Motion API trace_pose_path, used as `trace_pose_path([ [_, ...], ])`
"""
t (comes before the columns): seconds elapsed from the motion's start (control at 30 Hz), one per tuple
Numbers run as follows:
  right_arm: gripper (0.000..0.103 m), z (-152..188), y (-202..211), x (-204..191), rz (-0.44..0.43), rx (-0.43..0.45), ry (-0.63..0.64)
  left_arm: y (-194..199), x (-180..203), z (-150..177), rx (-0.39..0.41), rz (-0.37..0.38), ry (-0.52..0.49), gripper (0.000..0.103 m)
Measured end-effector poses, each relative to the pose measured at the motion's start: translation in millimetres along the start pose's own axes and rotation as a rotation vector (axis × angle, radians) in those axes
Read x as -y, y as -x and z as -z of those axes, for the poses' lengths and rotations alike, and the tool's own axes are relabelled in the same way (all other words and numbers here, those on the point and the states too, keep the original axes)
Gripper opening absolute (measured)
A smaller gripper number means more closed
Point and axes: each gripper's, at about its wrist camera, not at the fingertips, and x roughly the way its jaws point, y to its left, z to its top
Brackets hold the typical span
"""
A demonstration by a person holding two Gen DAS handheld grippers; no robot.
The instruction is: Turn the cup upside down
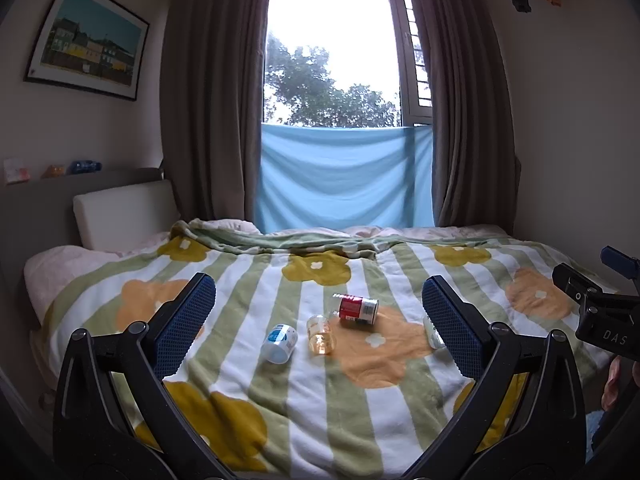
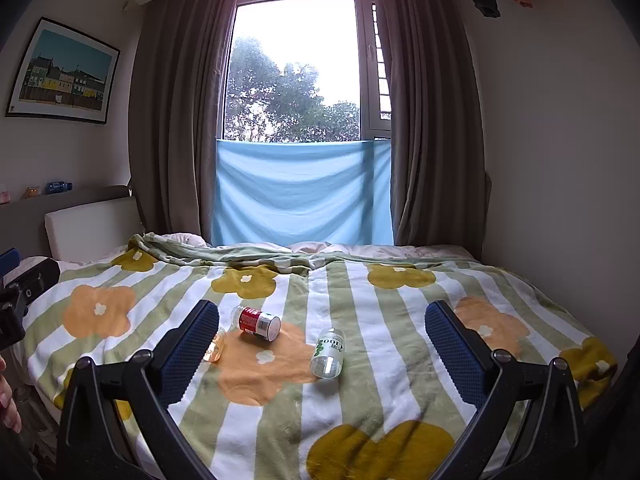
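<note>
- Left wrist view: my left gripper (image 1: 318, 312) is spread wide, its blue-padded fingers (image 1: 186, 324) held above the bed with nothing between them.
- Four small cups lie on their sides on the flowered blanket (image 1: 280, 400), framed between my fingers.
- The red-labelled cup (image 1: 357, 309) lies at about 12 o'clock of the group, on the edge of an orange flower print.
- The amber clear cup (image 1: 320, 335) sits just at 7 o'clock of the red one, close to it; I cannot tell whether they touch.
- The blue-and-white cup (image 1: 280, 343) lies at 9 o'clock of the amber cup, near it but apart.
- A fourth cup (image 1: 433, 334) peeks out at 3 o'clock, mostly hidden behind my right-hand finger.
- My right gripper's black body (image 1: 600, 312) shows at the frame's 3 o'clock edge; its fingers are out of sight here.

- Right wrist view: my right gripper (image 2: 320, 328) is also wide open and holds nothing.
- The red-labelled cup (image 2: 258, 322) lies at 11 o'clock between my fingers, its open mouth facing right.
- The clear cup with green print (image 2: 329, 353) lies at 4 o'clock of the red one, well apart from it.
- The amber cup (image 2: 216, 345) is half hidden behind my left-hand finger (image 2: 188, 352).
- A window (image 2: 294, 68) with a blue cloth (image 2: 300, 192) stands at 12 o'clock beyond the bed.
</note>
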Motion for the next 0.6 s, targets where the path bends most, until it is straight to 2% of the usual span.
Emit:
trace_pose_path([
  [0.53, 0.103, 1, -1, -1, -0.001, -0.005, 0.004, -4, 3, 16, -0.004, -0.001, 0.014, 0.103],
  [0.6, 0.103, 2, -2, -1, -0.001, -0.004, 0.004, -5, 0, 6, -0.007, 0.0, 0.017, 0.103],
])
